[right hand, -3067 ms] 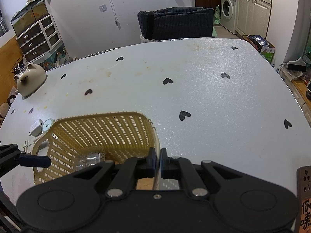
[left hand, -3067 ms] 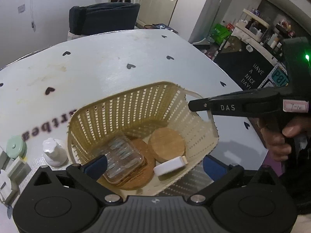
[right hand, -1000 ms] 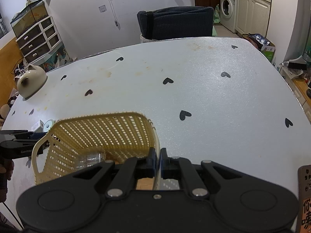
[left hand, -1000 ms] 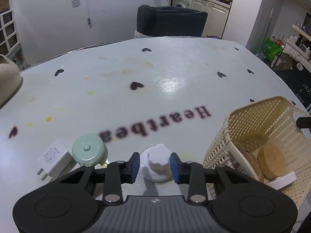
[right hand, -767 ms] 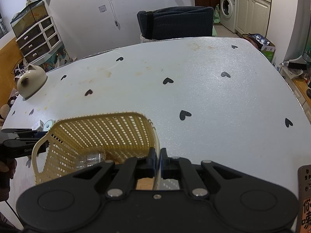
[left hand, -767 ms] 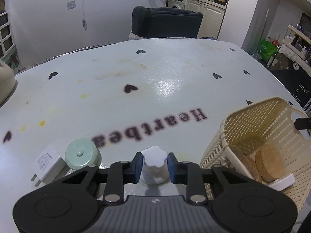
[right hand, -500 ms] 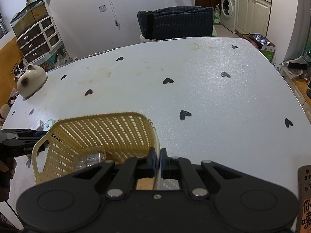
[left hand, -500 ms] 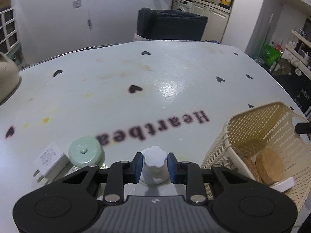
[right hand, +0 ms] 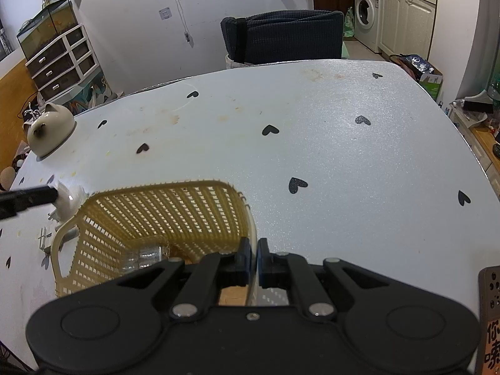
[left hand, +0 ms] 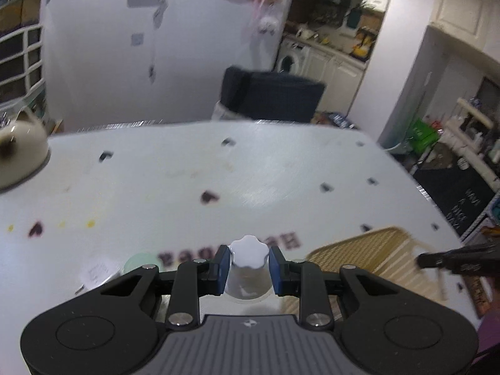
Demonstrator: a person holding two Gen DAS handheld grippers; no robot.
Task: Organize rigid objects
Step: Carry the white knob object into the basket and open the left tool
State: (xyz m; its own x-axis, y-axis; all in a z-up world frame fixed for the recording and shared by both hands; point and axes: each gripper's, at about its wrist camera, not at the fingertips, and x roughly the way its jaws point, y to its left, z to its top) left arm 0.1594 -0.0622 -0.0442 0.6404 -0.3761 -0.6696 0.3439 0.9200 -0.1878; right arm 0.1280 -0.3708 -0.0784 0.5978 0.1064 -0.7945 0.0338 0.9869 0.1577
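basket (right hand: 162, 218) on table (right hand: 312, 156), clear box (right hand: 147, 257) inside, charger (left hand: 95, 273) and round tin (left hand: 139, 262) left of basket, cat-eared pot (right hand: 50, 132) far left

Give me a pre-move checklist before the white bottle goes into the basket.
1. Left gripper shut on white bottle: ok, blue pads press both sides.
2. Bottle off the table: ok, it hangs beside the basket rim in the right view.
3. Right gripper pinching the basket wall: ok.
4. Room in the basket: cannot tell, only a clear box shows and the floor is mostly hidden.
5. Bottle over the opening: not ok, it sits outside the rim.
6. Green round case out of the path: ok.
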